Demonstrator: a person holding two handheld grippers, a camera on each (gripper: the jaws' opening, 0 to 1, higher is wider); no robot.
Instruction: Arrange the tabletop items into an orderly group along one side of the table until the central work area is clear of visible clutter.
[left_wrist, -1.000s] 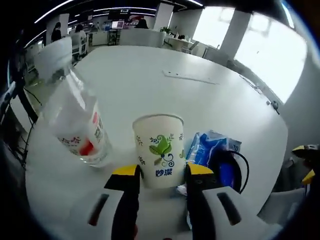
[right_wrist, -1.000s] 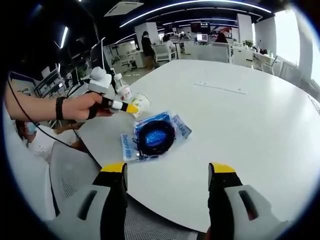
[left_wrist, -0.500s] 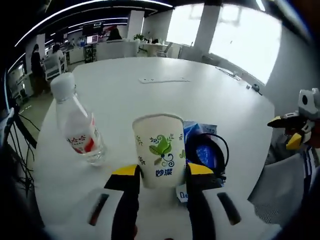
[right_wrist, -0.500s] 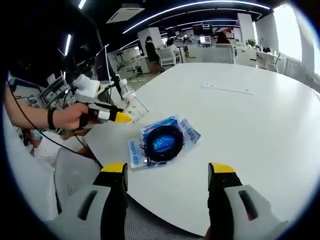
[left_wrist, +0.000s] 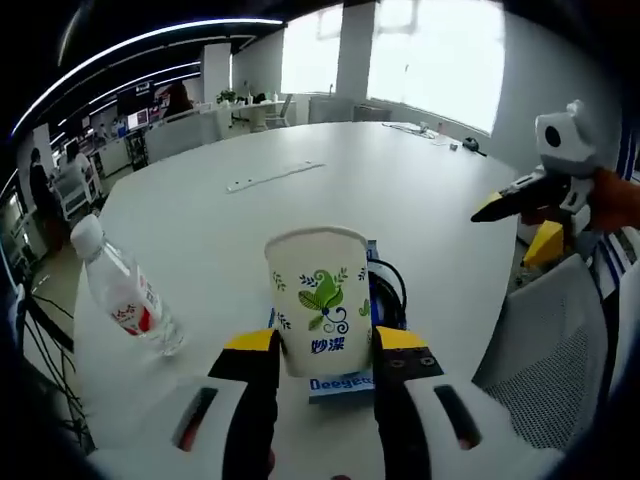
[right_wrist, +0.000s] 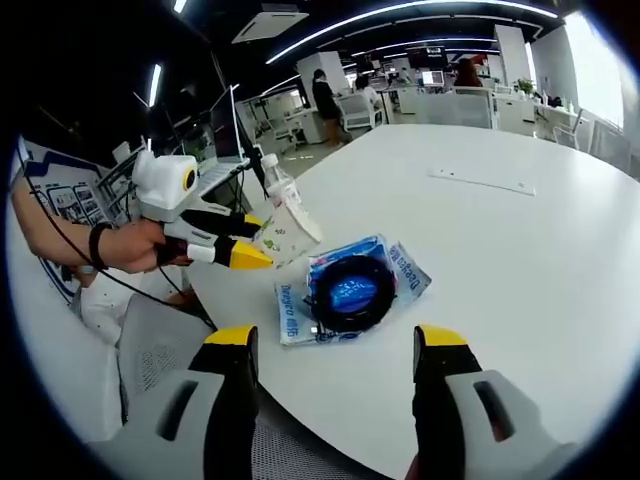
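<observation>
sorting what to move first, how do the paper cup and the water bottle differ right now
The paper cup is clamped between the left gripper jaws and lifted; the water bottle stands free on the table. The cup is opaque white with a green leaf print and open-topped; the bottle is clear plastic, capped, with a red-and-white label. Both are drink containers.

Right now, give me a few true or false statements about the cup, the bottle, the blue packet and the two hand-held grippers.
1. The left hand-held gripper holds the paper cup. True.
2. The water bottle has no cap. False: a white cap is on it.
3. The right hand-held gripper is shut on the blue packet. False: its jaws are apart and hold nothing.
4. A black cable coil lies on the packet. True.
5. The table is dark wood. False: it is white.
</observation>
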